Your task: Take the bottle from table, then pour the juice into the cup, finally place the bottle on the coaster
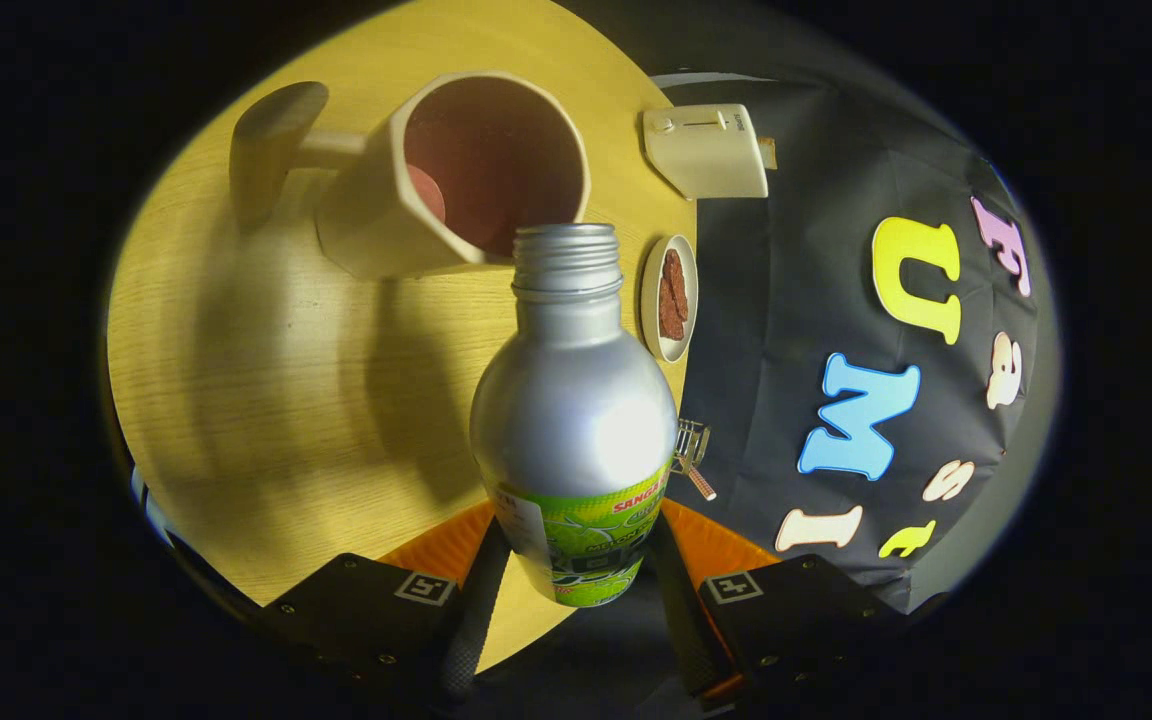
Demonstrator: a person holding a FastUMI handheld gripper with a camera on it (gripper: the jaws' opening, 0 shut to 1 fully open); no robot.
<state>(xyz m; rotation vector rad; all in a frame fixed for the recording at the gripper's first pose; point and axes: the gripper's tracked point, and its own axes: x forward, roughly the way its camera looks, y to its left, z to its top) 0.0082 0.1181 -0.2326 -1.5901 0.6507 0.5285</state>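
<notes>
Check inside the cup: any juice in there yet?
The cup shows a dark reddish inner wall; no liquid is discernible. The bottle, held by the gripper, covers its near rim.

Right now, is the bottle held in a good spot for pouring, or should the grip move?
Keep it. The gripper has both fingers pressed on the bottle at its labelled lower body, one from each side. That straight round part gives flat contact; the shoulder above tapers and the threaded neck is narrow. The open mouth already points at the cup.
</notes>
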